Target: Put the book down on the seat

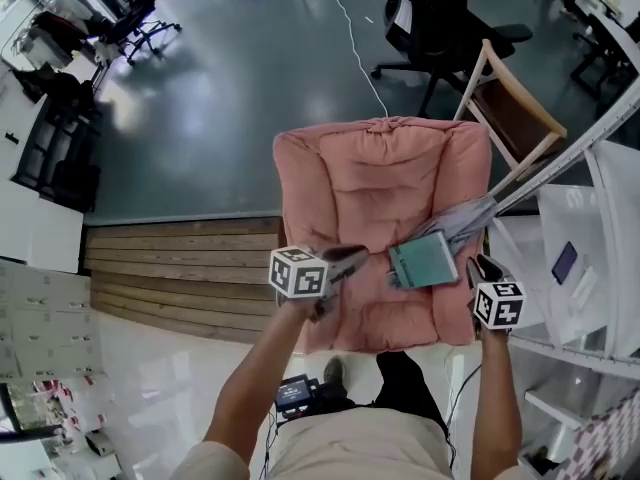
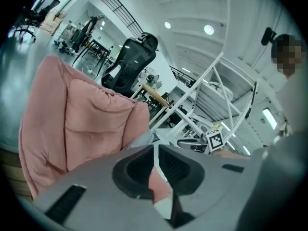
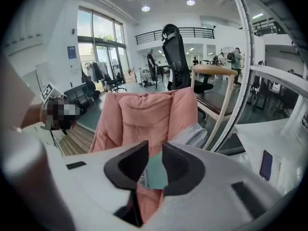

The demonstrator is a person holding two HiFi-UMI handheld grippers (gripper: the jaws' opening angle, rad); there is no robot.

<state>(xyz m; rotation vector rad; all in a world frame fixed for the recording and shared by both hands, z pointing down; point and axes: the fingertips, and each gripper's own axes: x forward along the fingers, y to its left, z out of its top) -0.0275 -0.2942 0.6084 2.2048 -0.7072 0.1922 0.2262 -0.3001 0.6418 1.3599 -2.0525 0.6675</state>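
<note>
Teal book [image 1: 422,261] is lying on the right side of the pink cushioned seat [image 1: 360,168]. Right claw [image 3: 155,148] sits just near of it, partly open, gripping nothing. Left claw [image 2: 156,149] is closed tight and empty.

- The book [image 1: 423,261]: thin and closed, with its teal cover facing up. As far as I can tell, it lies on the front right part of the seat, turned a little askew.
- The seat [image 1: 370,178]: a pink quilted cushion, puffy along its sides and back.
</note>
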